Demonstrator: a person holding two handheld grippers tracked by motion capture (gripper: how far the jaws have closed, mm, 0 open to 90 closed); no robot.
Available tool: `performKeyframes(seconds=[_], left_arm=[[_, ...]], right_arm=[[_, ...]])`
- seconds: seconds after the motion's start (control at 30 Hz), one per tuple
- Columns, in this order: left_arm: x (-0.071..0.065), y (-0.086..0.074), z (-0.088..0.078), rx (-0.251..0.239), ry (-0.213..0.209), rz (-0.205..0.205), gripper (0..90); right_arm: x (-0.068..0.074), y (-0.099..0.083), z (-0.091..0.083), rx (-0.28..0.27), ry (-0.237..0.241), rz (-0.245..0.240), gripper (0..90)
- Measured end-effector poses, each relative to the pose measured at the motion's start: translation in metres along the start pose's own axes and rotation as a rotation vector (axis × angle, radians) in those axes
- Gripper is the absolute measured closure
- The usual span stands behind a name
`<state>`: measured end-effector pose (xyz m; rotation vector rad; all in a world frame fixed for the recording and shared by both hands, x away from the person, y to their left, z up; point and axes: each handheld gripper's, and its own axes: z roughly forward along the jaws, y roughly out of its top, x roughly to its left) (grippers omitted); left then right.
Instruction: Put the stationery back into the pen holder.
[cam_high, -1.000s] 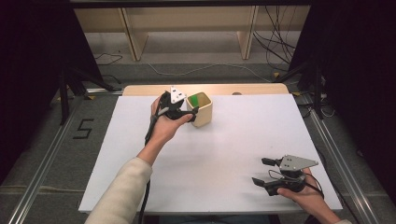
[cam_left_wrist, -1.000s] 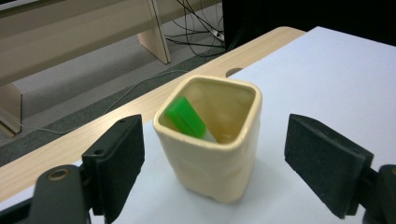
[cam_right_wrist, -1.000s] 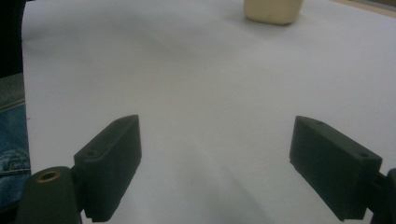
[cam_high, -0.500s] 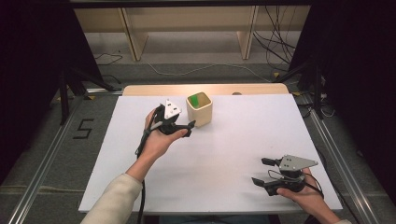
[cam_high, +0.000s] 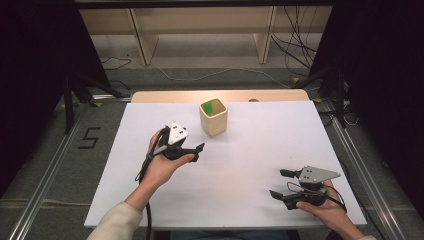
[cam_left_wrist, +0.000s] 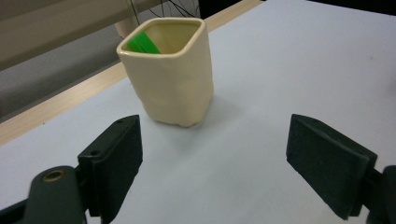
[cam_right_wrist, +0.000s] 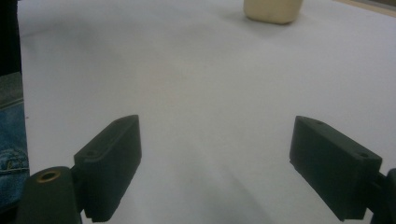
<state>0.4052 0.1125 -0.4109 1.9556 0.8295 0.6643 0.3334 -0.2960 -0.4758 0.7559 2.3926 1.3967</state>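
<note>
**Left gripper empty beside cup, green item inside**

Fingers (cam_left_wrist: 112, 163) of the left gripper (cam_high: 194, 152) stand wide apart, nothing between them. Same for the right gripper (cam_high: 278, 184): jaws spread wide, holding nothing, only bare white table (cam_high: 260, 150) ahead of it in the right gripper view.

Cup (cam_high: 213, 117): cream, squarish, upright, on the far middle part of the table. Green object (cam_left_wrist: 142, 44) sits inside it, leaning against the inner wall on the side away from the left gripper's right jaw; just its top edge shows above the rim. Cannot tell what the green thing is or how deep it goes.

Key relation: cup lies ahead of the left gripper and a bit to its left in the left gripper view, near but not touching, jaws not around it. In the high view the gripper tips point toward the right, with the cup up and just right of them. Cup's long axis is vertical, opening faces up.

Left hand (cam_high: 162, 165) is clearly the nearer one; right hand (cam_high: 325, 210) rests at the near right corner, well apart from the cup.

Judgement: any next contact with cup or green object falls to the left gripper. A side grasp on the cup needs the hand turned toward it first; reaching the green piece means coming from above, since the walls block it sideways. Tipping risk if a jaw bumps the rim.
</note>
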Motion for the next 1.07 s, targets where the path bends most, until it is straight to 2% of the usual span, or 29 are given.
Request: performKeyframes(seconds=[0.33, 0.47, 0.57, 0.73, 0.9, 1.07], left_arm=[[-0.005, -0.026, -0.021, 0.0, -0.026, 0.007, 18.6], [-0.009, -0.045, -0.029, 0.012, -0.051, 0.002, 18.4], [-0.011, -0.057, -0.033, 0.029, -0.053, 0.021, 18.1], [-0.014, -0.075, -0.041, 0.016, -0.057, -0.028, 18.1], [-0.02, -0.082, -0.039, 0.03, -0.077, -0.028, 18.2], [-0.03, -0.077, -0.034, 0.017, -0.103, -0.029, 18.0]], right_arm=[[0.001, 0.0, 0.0, 0.009, -0.001, -0.001, 17.4], [0.0, 0.0, 0.0, 0.006, 0.0, 0.001, 17.4], [0.0, 0.0, 0.001, 0.005, 0.002, -0.001, 17.4], [0.001, 0.0, 0.001, 0.01, 0.001, 0.0, 17.4], [0.0, 0.0, 0.001, 0.006, 0.002, -0.004, 17.4], [-0.001, 0.0, 0.001, 0.005, 0.001, -0.003, 17.4]])
